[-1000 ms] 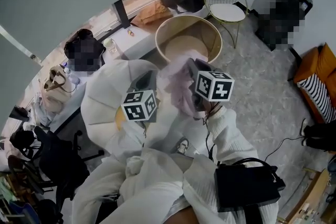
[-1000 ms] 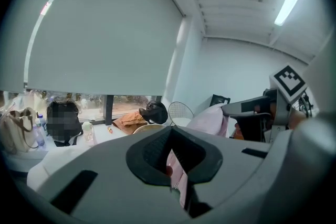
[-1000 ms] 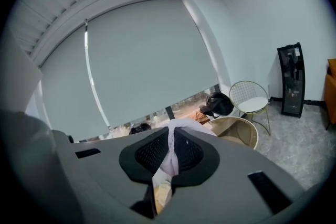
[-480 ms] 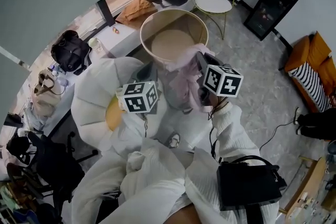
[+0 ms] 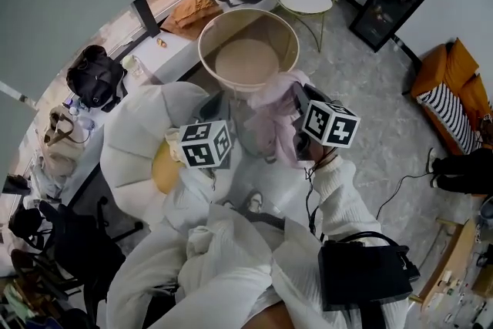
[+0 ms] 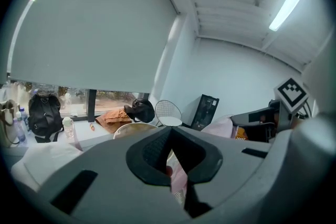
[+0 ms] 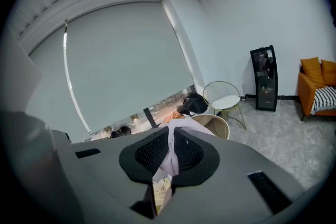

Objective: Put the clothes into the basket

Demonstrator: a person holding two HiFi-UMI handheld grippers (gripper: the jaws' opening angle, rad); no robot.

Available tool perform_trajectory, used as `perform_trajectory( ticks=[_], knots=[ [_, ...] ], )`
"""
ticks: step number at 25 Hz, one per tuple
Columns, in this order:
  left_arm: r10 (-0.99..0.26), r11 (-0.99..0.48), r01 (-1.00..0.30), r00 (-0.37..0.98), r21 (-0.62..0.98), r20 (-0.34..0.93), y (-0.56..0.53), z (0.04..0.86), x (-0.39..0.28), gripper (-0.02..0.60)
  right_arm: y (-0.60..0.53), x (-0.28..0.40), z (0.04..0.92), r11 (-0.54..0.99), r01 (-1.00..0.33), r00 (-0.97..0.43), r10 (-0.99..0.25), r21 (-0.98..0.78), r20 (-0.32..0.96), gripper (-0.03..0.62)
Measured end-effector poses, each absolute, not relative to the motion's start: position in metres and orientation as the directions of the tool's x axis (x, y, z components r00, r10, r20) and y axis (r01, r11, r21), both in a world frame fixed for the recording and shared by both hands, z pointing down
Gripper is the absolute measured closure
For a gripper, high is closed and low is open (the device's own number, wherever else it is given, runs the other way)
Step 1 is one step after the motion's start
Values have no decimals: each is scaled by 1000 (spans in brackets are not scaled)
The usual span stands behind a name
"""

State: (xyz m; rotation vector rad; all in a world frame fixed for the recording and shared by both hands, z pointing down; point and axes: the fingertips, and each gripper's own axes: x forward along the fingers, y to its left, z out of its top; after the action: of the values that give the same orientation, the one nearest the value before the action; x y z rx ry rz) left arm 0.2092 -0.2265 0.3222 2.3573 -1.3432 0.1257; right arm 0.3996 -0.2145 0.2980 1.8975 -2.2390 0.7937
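Head view, pink garment hanging long-side down, clamped in left hand-held gripper, right hand-held gripper

I see the grey floor carrying the round basket, a wire chair just beside it, a black cabinet and an orange armchair.

White ribbed sleeve — grey hand-held grippers, black-and-white marker cubes.
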Motion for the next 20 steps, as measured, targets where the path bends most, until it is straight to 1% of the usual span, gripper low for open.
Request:
perform_trajectory(
  ticks=[4,10,15,20],
  knots=[
    [-794,-436,-852,516,291,322,-225,345,204,575,-209,400,319,75,-943,-212,-885,-323,414,553],
    [-790,-354,-878,465,322,401,-235,389,213,575,-225,399,372,115,-933,-280,-826,-340,489,555],
    [-793,-335,-885,451,324,410,-247,397,230,575,-234,405,404,126,-929,-307,-785,-347,538,557],
    [-788,-327,-891,442,316,429,-256,408,242,575,-248,413,420,132,-919,-330,-770,-370,545,557]
  ],
)
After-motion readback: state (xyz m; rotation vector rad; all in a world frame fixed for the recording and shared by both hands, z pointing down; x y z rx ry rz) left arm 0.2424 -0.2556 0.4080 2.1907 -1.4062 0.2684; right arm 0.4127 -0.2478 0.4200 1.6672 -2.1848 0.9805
